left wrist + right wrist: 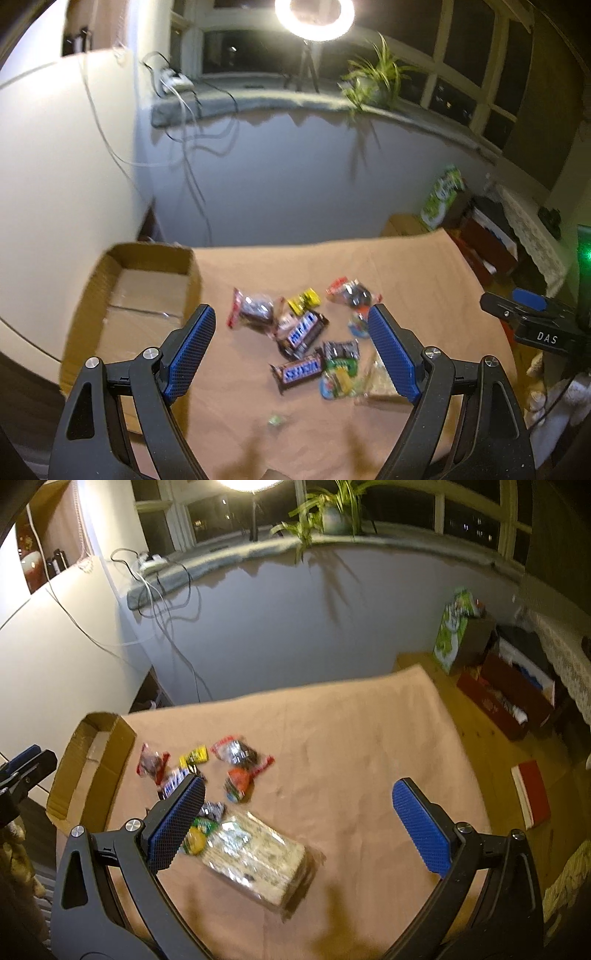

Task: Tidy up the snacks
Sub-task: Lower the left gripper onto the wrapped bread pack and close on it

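Table: covered with a tan cloth (332, 716) so the snacks have one flat place to lie.
Box: an open cardboard box (147, 291) sits at the left edge of the table, and I see nothing in it. I think the snacks are meant to go in there.
Big pack: a clear pack of crackers (255, 856) lies near the front edge, a bit apart from the small ones, maybe because it is too big for the pile.
Snack pile: the small snacks are bunched up in the middle, just right of the box, so they are quick to reach.
Snickers bars: two brown bars, one (301, 369) just in front of the other (303, 330), lie in the pile.
Yellow candy: a small yellow wrapper (304, 301) lies at the back of the pile.
Left gripper (291, 354): spread wide, holding nothing, up above the pile, ready to come down, I guess.
Right gripper (295, 827): spread wide too, holding nothing, up over the cracker pack.
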Motion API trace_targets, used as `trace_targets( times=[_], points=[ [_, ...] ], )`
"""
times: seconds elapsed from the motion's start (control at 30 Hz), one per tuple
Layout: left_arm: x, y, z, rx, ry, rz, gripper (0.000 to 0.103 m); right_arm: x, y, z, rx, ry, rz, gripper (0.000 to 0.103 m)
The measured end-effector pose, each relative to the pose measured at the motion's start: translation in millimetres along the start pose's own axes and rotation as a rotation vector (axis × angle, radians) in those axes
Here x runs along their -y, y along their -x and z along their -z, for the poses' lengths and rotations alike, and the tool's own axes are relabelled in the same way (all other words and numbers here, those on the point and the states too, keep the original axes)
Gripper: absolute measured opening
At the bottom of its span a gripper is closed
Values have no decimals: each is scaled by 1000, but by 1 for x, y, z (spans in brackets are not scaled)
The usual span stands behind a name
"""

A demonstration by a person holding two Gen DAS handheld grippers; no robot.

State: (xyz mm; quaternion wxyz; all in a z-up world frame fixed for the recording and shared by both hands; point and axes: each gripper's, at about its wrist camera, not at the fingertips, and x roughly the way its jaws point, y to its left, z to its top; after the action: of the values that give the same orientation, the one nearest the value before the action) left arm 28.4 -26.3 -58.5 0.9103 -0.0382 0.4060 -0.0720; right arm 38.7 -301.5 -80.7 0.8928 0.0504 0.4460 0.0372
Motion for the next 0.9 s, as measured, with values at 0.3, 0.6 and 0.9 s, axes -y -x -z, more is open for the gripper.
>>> trace_targets(
  times=[0.3,0.6,0.9],
  points=[
    [17,-43,22,-176,-18,156,83,22,-34,33,-176,-68,-73,103],
    [42,-78,42,-317,-48,308,55,35,-64,56,-284,-173,-166,103],
    [53,-110,51,-418,-27,394,34,38,-83,68,-346,-258,-264,92]
  ],
)
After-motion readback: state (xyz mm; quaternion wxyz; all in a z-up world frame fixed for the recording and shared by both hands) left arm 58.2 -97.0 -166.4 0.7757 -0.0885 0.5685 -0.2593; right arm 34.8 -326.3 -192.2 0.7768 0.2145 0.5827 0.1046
